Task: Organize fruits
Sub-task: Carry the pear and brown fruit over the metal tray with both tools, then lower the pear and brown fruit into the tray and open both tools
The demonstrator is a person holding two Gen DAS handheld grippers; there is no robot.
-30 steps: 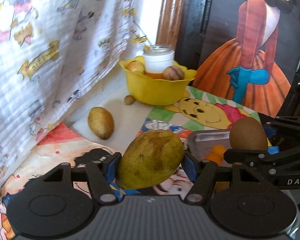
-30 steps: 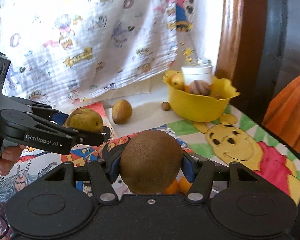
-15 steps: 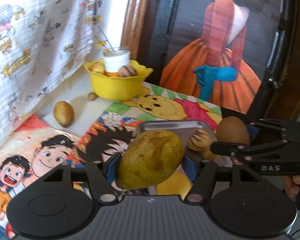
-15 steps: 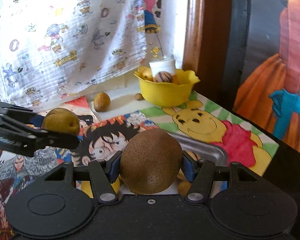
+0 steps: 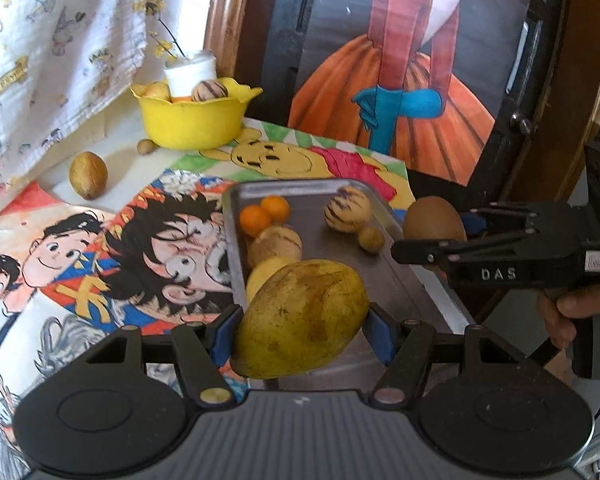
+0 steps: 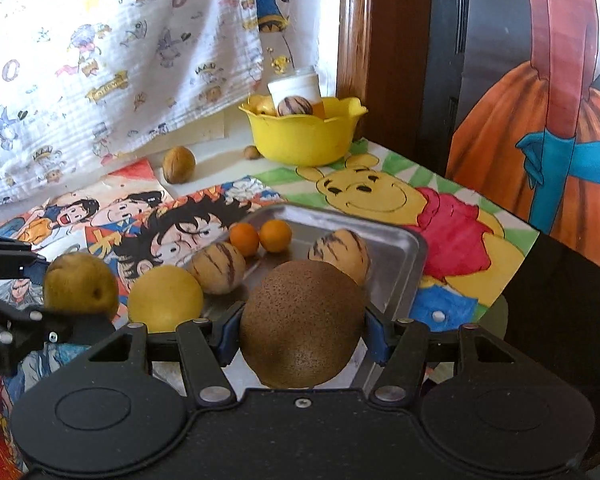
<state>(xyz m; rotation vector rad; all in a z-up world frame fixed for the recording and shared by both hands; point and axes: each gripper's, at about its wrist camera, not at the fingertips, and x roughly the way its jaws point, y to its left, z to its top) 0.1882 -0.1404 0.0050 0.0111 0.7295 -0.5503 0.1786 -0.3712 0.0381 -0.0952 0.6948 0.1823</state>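
Nearest to me, my left gripper (image 5: 302, 330) has its jaws pinching a yellow-green mango (image 5: 300, 318) across its middle, the blue pads pressed into its flanks, and it hangs over the near end of the metal tray (image 5: 404, 284). I judge it the heavier of my two loads, smooth-skinned and likely soft when ripe, so a mid-belly hold with modest squeeze suits it; pinched nearer a tapered end it could slide out. My right gripper (image 6: 300, 334) has its jaws closed on a round brown fruit (image 6: 302, 324) with a rough speckled skin, hanging over the tray's near right corner; I expect that skin to grip well and the body to feel firm, though too much pressure could bruise it. In the tray beyond lie a yellow round fruit (image 6: 165, 298), two striped pale fruits (image 6: 219, 268), two small oranges (image 6: 275, 235) touching each other and, in the left wrist view, a small brown fruit (image 5: 371, 239). The tray rests on cartoon drawings (image 6: 404, 196) covering the surface. Farther back, a brown oval fruit (image 6: 179, 164) and a small nut-like one (image 6: 251, 152) sit loose on the surface, near a yellow bowl (image 6: 304, 136) holding more fruit and a white jar (image 6: 294, 88), with a printed cloth (image 6: 100, 60) hanging behind.
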